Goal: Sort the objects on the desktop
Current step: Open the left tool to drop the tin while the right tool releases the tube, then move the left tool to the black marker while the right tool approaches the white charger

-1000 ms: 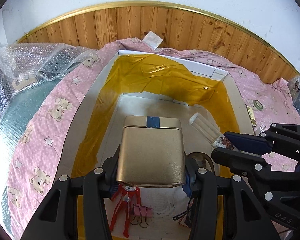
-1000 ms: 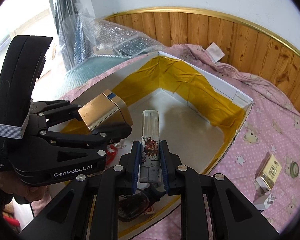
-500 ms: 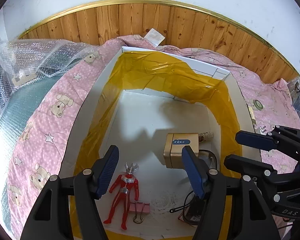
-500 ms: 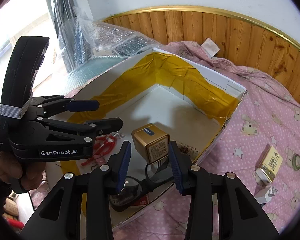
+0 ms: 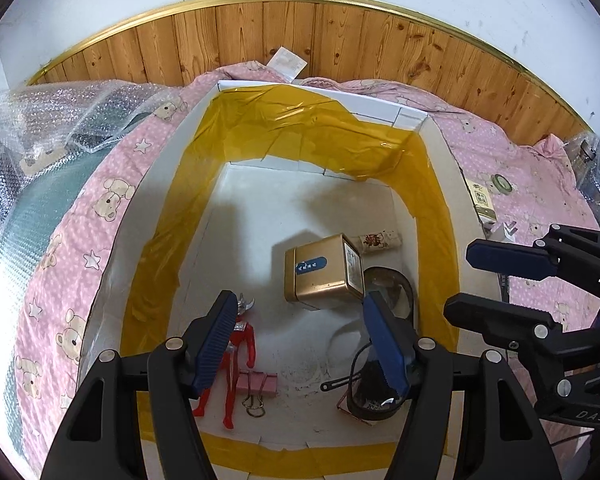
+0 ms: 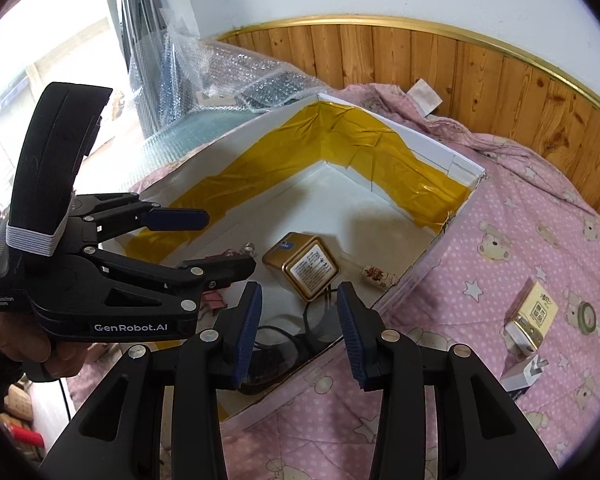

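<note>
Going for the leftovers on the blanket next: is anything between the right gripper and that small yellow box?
Nothing visible. The right gripper is open above the white bin's near wall; the small yellow box lies outside on the pink blanket, with bare blanket between. A tape roll and white charger lie beside it.

Daylight floods in from the window (image 6: 40, 60), which is blown out to white, and the same glare washes the left edge of the left wrist view. Inside the white box (image 5: 440, 152) the gold tin (image 5: 320, 276) casts a soft shadow away from the window, and the yellow tape (image 5: 300, 128) shows bright sheen. Both views are sharp at centre, with fisheye bending and dark vignetted corners.
</note>
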`<state>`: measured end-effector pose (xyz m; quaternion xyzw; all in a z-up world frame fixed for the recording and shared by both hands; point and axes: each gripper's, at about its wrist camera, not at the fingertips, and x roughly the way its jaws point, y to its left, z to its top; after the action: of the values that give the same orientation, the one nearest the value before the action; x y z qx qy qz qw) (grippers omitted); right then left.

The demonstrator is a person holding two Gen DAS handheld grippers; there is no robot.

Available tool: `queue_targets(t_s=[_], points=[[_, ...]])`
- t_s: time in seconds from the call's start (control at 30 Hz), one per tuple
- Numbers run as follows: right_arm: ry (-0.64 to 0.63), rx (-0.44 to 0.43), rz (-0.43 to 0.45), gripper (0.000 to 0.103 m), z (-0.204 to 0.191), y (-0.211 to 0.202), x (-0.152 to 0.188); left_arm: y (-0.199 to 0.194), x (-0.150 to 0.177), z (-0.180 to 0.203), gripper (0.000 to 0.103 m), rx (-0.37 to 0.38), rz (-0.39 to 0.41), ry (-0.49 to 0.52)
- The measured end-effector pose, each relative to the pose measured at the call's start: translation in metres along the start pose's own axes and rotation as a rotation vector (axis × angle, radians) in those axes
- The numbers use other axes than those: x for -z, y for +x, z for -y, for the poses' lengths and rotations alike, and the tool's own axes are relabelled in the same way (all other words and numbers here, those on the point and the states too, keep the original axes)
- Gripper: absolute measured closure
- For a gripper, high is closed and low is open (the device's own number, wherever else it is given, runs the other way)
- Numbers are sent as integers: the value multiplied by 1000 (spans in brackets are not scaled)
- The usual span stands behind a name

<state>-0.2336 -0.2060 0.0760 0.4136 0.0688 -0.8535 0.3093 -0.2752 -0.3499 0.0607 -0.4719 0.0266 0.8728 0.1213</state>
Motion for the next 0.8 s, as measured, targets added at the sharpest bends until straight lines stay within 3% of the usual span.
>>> queue_targets(t_s=[0.8], points=[[-77, 6, -24, 59, -20, -40, 29, -55, 38, 27, 36, 28, 16, 68]])
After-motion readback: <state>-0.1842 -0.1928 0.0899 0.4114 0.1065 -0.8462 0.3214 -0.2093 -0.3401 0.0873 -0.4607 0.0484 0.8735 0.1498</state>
